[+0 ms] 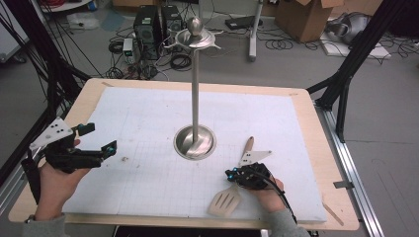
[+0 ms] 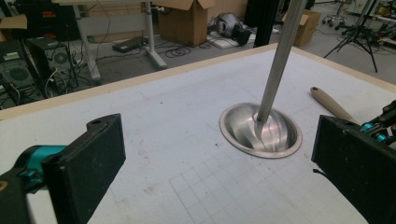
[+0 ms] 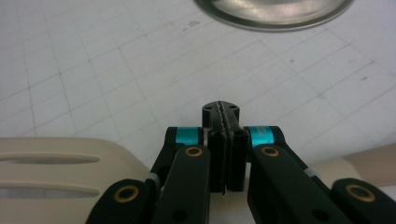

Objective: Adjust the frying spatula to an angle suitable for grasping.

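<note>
High view, lower centre-right: spatula (image 1: 226, 200) flat on the surface (image 1: 138, 113), slotted blade toward the bottom edge, wooden handle angled up toward the base of the stand (image 1: 195, 141). Right gripper (image 1: 230, 174) directly over the neck of the spatula, jaws pressed together with nothing between them; confirmed in the right gripper view, where the blade (image 3: 56, 163) lies at lower left and the handle exits at lower right, both beneath the linkage.

Judged step: pickup of the spatula, probably for hanging on the hooks (image 1: 195, 39) at the top of the stand.

Procedure:
- Spread the jaws fully before lowering; shut jaws would only push the spatula across the surface.
- Straddle the handle crosswise, near the neck, not the blade.
- Lower until both pads flank the wood, then close squarely to prevent twist.
- Lift straight up, clear of the stand's base.

Left gripper (image 1: 99, 139) at the left edge of the frame, jaws spread and empty, well apart from the spatula. Keep it there, or use it to steady the pole if needed.
</note>
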Tool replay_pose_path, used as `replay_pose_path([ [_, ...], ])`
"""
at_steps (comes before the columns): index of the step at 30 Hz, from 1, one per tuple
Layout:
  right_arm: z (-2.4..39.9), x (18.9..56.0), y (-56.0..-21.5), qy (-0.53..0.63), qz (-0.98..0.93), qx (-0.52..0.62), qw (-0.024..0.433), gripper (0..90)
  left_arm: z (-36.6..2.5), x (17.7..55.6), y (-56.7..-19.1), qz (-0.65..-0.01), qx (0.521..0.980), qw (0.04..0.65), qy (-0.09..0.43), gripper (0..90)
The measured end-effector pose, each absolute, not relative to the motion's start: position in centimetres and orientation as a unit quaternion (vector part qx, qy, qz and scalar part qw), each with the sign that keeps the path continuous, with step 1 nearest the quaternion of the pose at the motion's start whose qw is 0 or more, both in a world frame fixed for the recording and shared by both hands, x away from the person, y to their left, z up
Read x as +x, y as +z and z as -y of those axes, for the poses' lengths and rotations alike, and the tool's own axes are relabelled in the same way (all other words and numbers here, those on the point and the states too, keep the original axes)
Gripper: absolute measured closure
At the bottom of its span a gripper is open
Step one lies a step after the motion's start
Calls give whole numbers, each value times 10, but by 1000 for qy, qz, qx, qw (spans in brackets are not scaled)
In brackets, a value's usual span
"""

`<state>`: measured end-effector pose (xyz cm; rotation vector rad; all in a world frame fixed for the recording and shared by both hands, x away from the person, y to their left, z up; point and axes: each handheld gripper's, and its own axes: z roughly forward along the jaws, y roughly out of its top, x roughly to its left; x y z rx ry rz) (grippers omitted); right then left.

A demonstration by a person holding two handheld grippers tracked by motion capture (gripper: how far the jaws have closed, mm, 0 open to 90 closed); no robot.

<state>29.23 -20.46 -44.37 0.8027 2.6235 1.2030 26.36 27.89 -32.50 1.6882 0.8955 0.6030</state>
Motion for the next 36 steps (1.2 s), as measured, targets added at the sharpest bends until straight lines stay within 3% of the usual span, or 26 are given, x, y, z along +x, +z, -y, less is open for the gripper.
replay_pose_path([
  [36,219,285,-446,397,-879,258,60,900,-274,270,-328,-374,716,536,245,33],
])
